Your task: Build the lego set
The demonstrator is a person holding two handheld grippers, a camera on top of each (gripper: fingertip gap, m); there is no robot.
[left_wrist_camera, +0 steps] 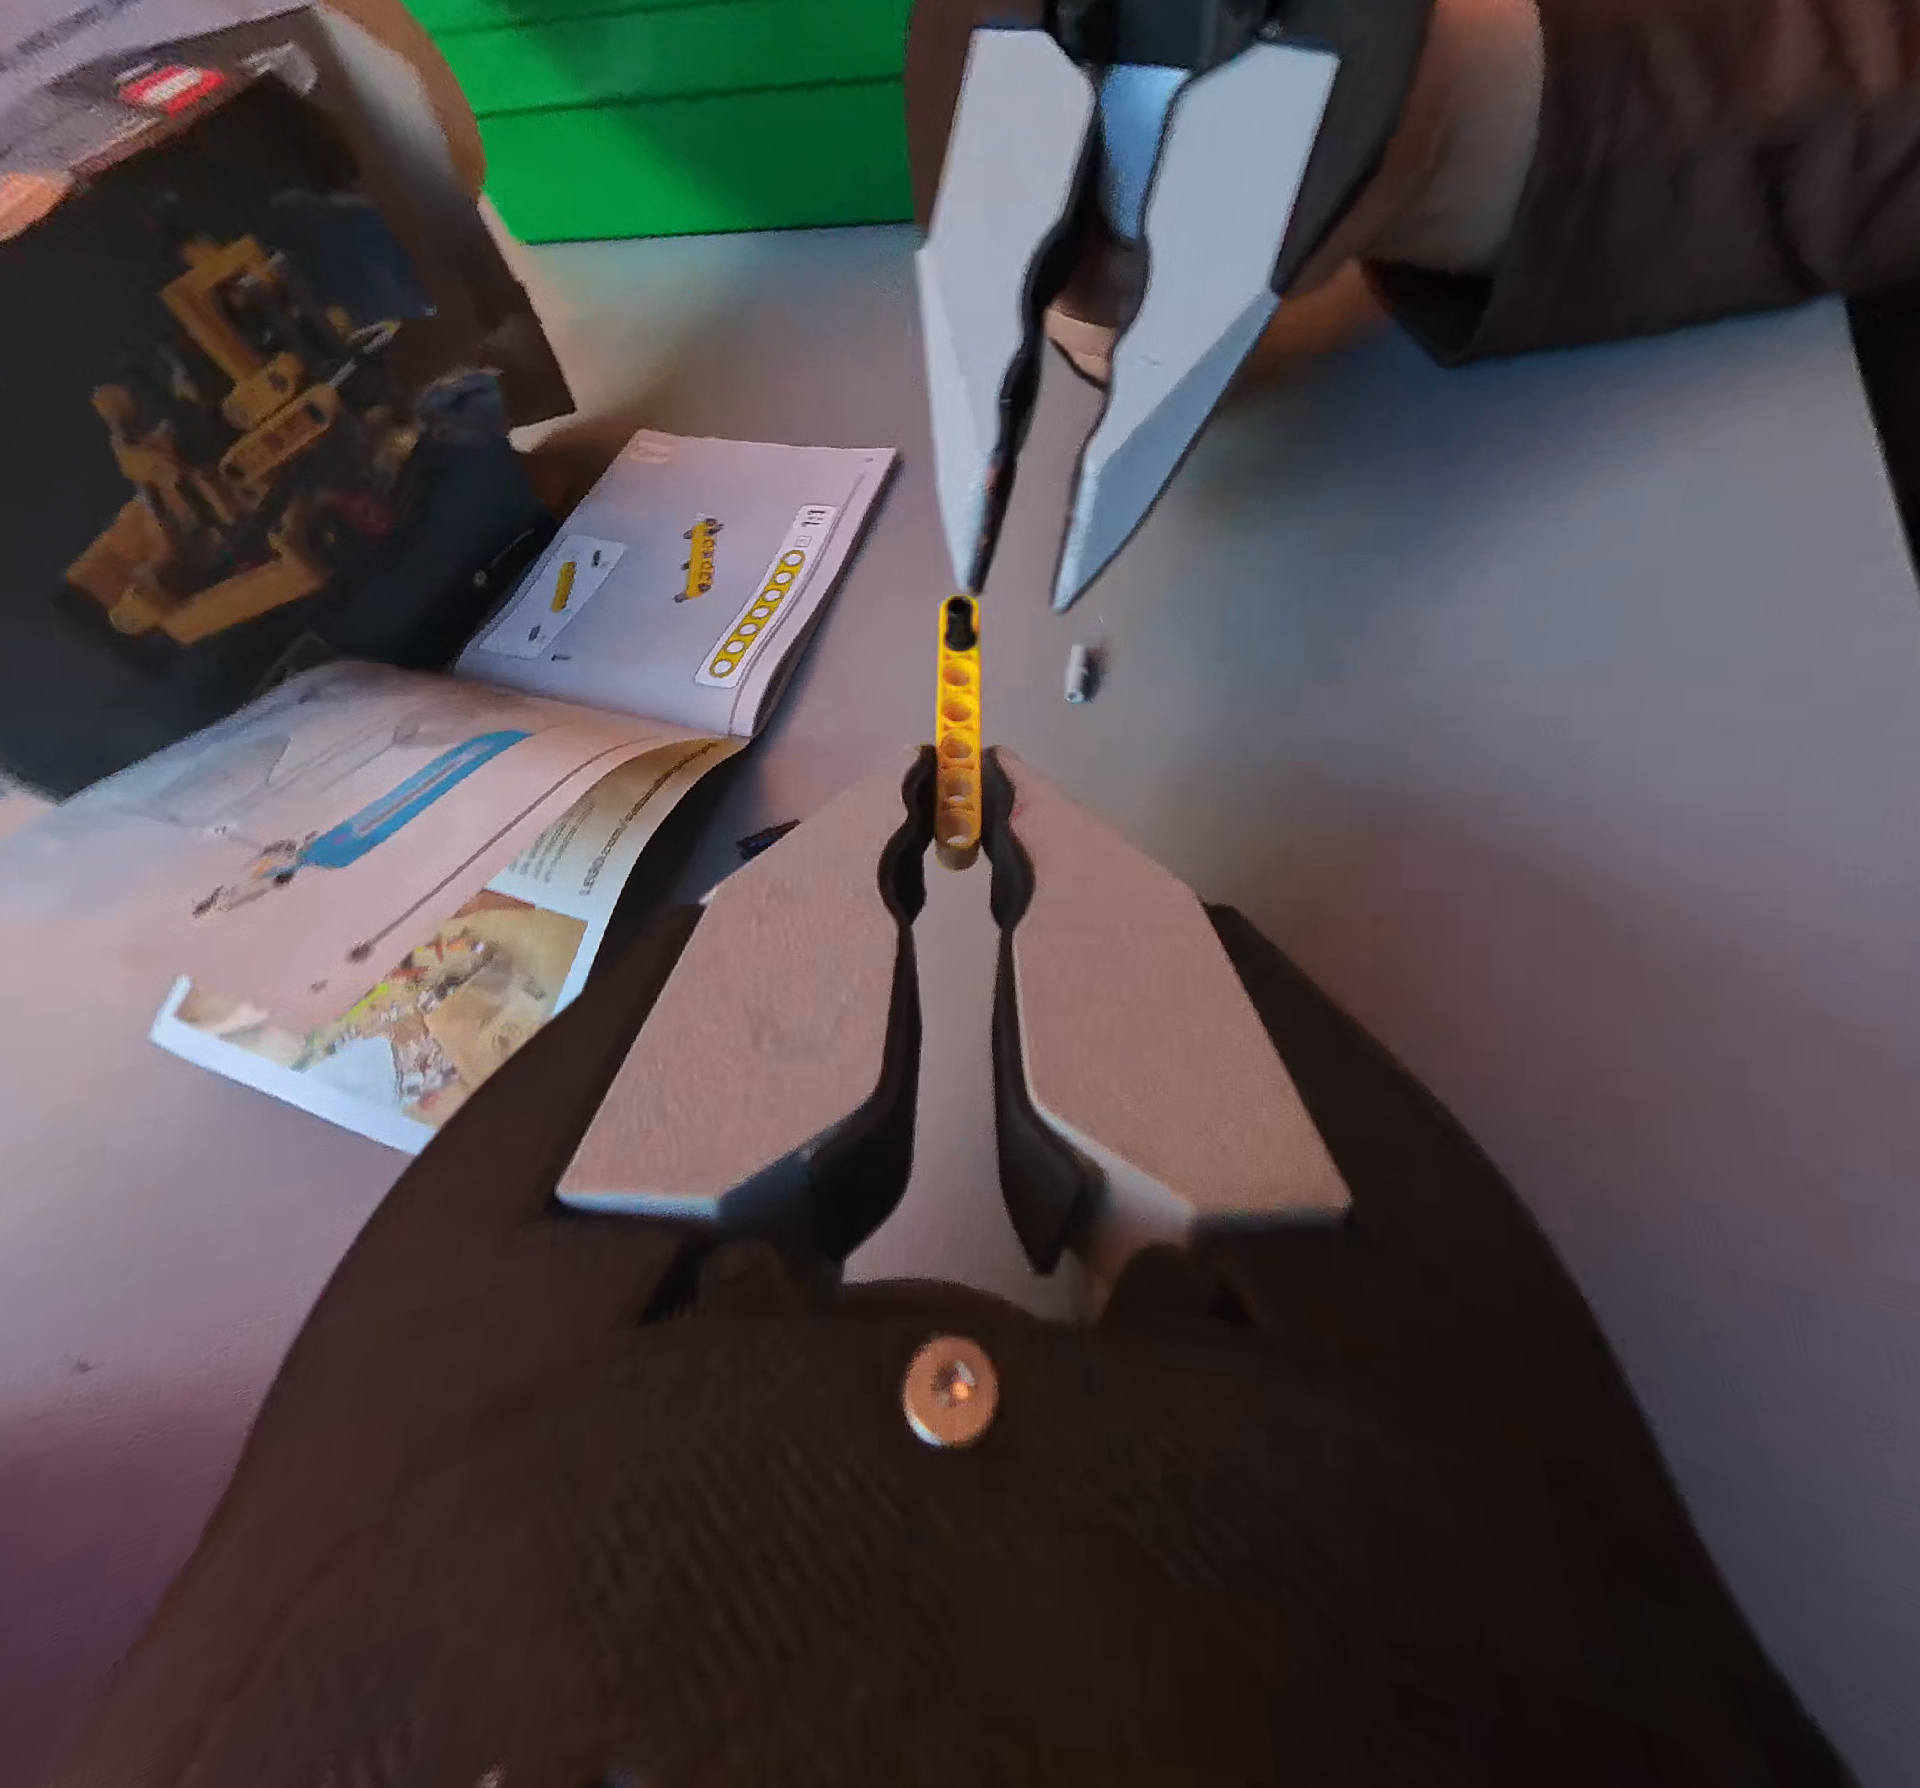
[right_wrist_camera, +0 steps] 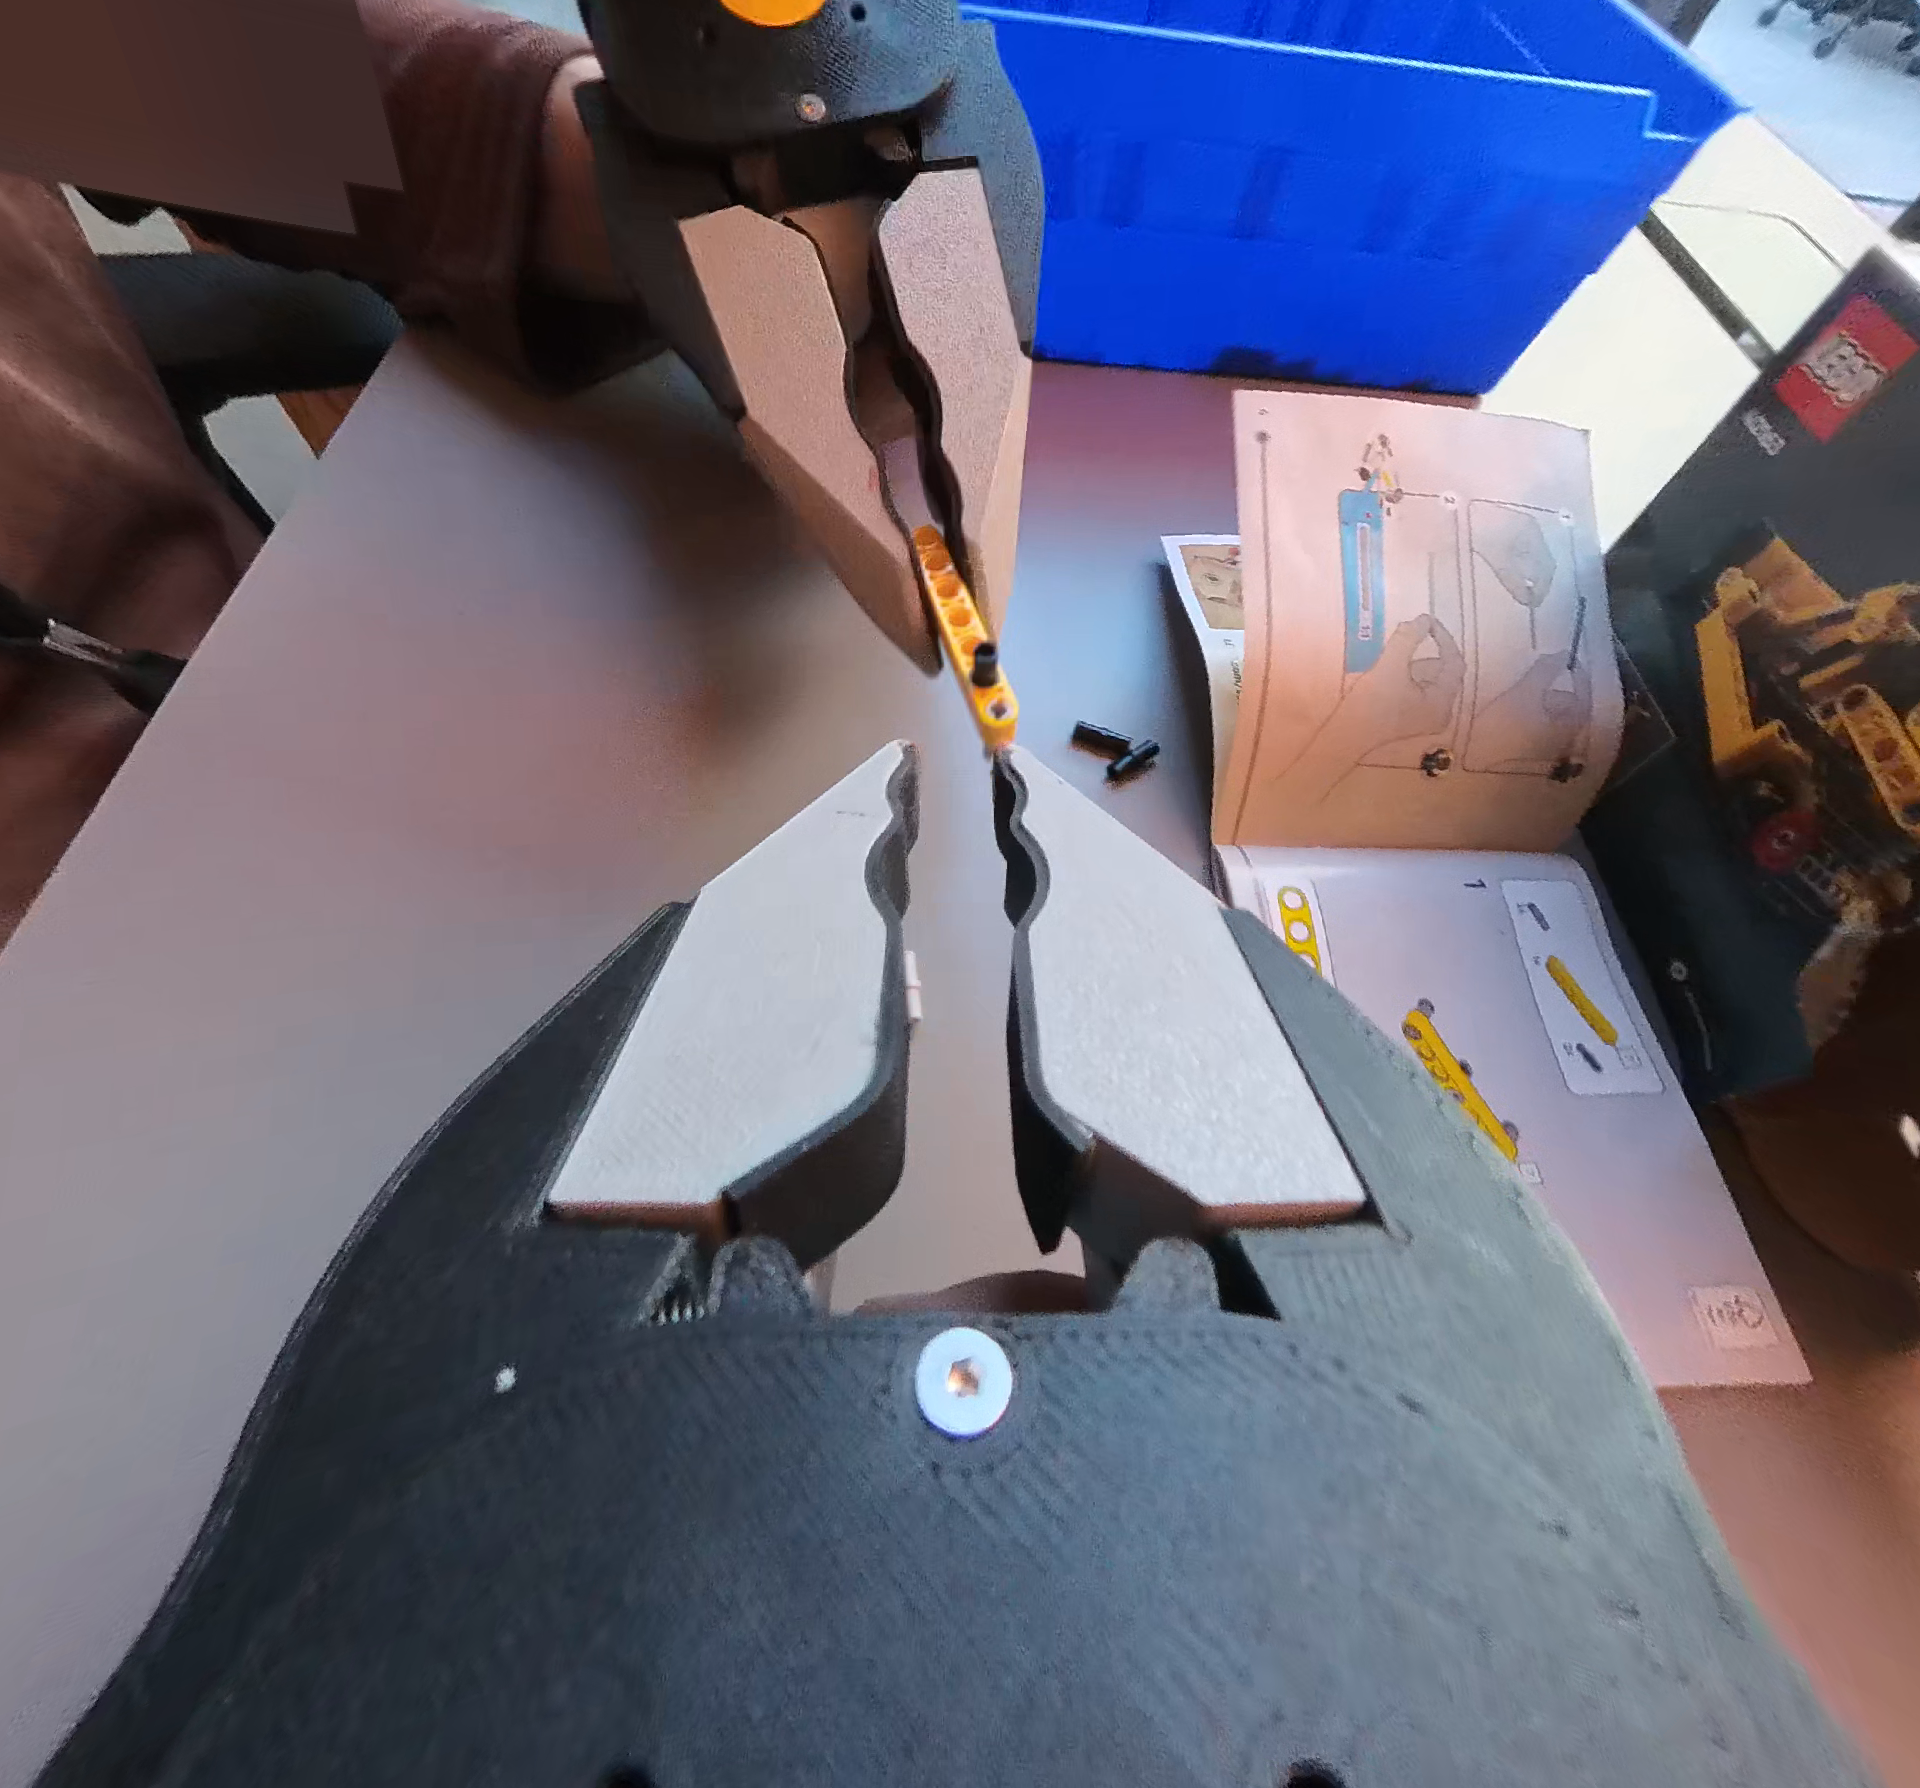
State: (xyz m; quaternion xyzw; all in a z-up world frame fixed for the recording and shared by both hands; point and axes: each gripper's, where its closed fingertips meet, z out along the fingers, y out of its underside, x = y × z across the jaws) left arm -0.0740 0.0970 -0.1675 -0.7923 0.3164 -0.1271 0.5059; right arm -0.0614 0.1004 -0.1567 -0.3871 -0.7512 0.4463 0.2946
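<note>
Yellow beam (left_wrist_camera: 957,730) in clamped left tool (left_wrist_camera: 956,803); right tool (right_wrist_camera: 956,767) parted, empty; 2 black pins (right_wrist_camera: 1117,746) on table (right_wrist_camera: 520,595).

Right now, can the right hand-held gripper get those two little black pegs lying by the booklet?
Probably yes. The right hand-held gripper is open and empty, and the black pegs lie uncovered on the table nearby.

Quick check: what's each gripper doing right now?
Left gripper: shut on the yellow beam.
Right gripper: open, holding nothing, one fingertip at the beam's end.
</note>
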